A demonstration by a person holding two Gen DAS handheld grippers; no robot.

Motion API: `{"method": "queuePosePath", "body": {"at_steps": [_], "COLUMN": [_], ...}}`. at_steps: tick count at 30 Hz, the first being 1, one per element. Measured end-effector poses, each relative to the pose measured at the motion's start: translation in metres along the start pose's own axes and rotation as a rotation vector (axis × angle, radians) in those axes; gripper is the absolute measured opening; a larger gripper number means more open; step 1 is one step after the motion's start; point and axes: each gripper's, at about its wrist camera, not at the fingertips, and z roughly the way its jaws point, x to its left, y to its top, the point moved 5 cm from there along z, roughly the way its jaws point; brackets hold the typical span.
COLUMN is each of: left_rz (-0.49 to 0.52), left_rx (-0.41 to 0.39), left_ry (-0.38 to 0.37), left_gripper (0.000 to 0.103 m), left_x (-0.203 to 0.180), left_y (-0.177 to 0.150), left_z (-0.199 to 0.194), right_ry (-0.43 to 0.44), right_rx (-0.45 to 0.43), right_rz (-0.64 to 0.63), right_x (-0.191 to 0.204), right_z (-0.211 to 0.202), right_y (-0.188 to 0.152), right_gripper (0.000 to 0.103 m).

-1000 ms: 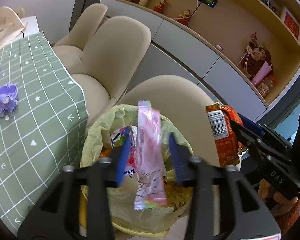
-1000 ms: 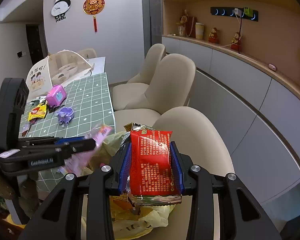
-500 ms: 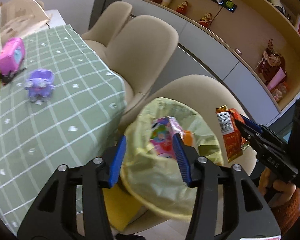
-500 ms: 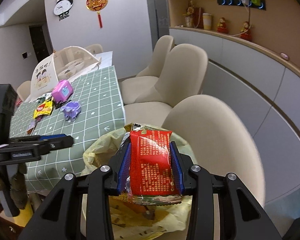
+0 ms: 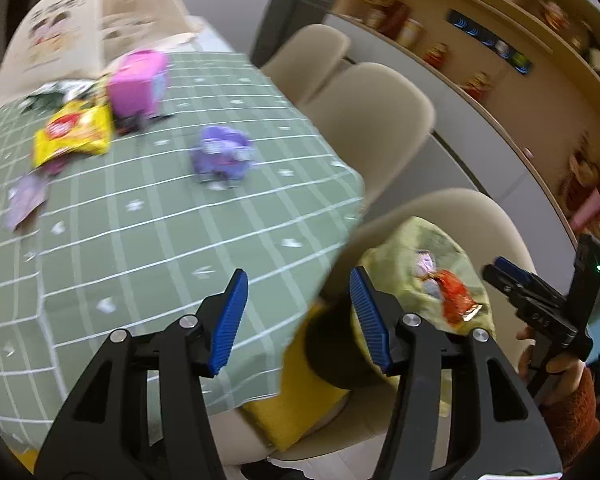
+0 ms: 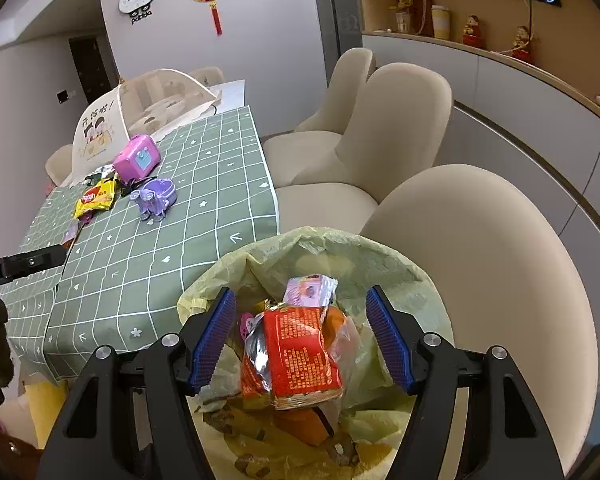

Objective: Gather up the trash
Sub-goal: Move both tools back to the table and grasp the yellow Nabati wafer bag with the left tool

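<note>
Now we have both sets of jaws spread wide and gripping nothing. Directly between our right gripper (image 6: pixel 302 338) jaws, and below them, the red snack wrapper (image 6: pixel 300 354) lies on top of the heap inside the yellow trash bag (image 6: pixel 340 252), with a pink-and-purple packet (image 6: pixel 310 290) just past it, deeper between the jaws. Our left gripper (image 5: pixel 298 318) looks over the edge of the green checked tablecloth (image 5: pixel 148 208), with the bag off to the right of its right jaw.

Trash remains on the table, well ahead and left of the left jaws: a yellow snack packet (image 5: pixel 74 132) and a small purple wrapper (image 5: pixel 26 200). The main risk we see is a wrong pick. The purple toy (image 5: pixel 222 156) and the pink box (image 5: pixel 138 80) sit close to that packet, so a hurried reach could clamp a toy instead of trash. The flat purple wrapper may also slide or drag the cloth if we pinch too low. The bag looks full near its rim, so a later drop made off-centre could spill over the side.

Much is hard to read. The left view is smeared by motion, so the dark scraps beside the yellow packet stay unidentified. The bin under the bag is mostly hidden, and we cannot tell how deep the heap goes. In the right view, only a black sliver of the left gripper shows at the far left edge.
</note>
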Motion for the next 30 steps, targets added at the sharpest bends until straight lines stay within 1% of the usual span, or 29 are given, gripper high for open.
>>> {"method": "queuePosePath", "body": {"at_steps": [2, 6, 9, 13, 14, 16, 25, 27, 30], "left_rz": [-0.034, -0.075, -0.114, -0.166, -0.179, -0.201, -0.266, -0.254, -0.196], "left_rx": [-0.009, -0.031, -0.047, -0.073, -0.08, -0.092, -0.118, -0.119, -0.117], "left_ry": [0.031, 0.094, 0.138, 0.186, 0.197, 0.213, 0.279, 0.283, 0.28], "left_gripper": [0.051, 0.051, 0.051, 0.051, 0.051, 0.051, 0.052, 0.052, 0.052], "left_x": [0.022, 0.059, 0.086, 0.12, 0.13, 0.147, 0.233, 0.249, 0.264], "left_y": [-0.001, -0.003, -0.002, 0.0, 0.001, 0.003, 0.011, 0.017, 0.029], "left_z": [-0.007, -0.017, -0.024, -0.035, -0.038, -0.044, -0.059, -0.058, -0.049], "right_ry": [0.007, 0.057, 0.105, 0.181, 0.197, 0.249, 0.305, 0.308, 0.301], "right_rx": [-0.008, -0.034, -0.062, -0.056, -0.052, -0.016, 0.054, 0.069, 0.092], "right_rz": [0.004, -0.005, -0.057, -0.142, -0.152, -0.175, -0.279, -0.289, -0.288], "right_x": [0.003, 0.023, 0.054, 0.104, 0.113, 0.14, 0.232, 0.246, 0.263], "right_z": [0.001, 0.001, 0.001, 0.009, 0.012, 0.026, 0.08, 0.089, 0.103], "right_y": [0.005, 0.018, 0.029, 0.041, 0.042, 0.045, 0.045, 0.044, 0.043], "right_gripper": [0.064, 0.064, 0.064, 0.064, 0.064, 0.064, 0.064, 0.064, 0.064]}}
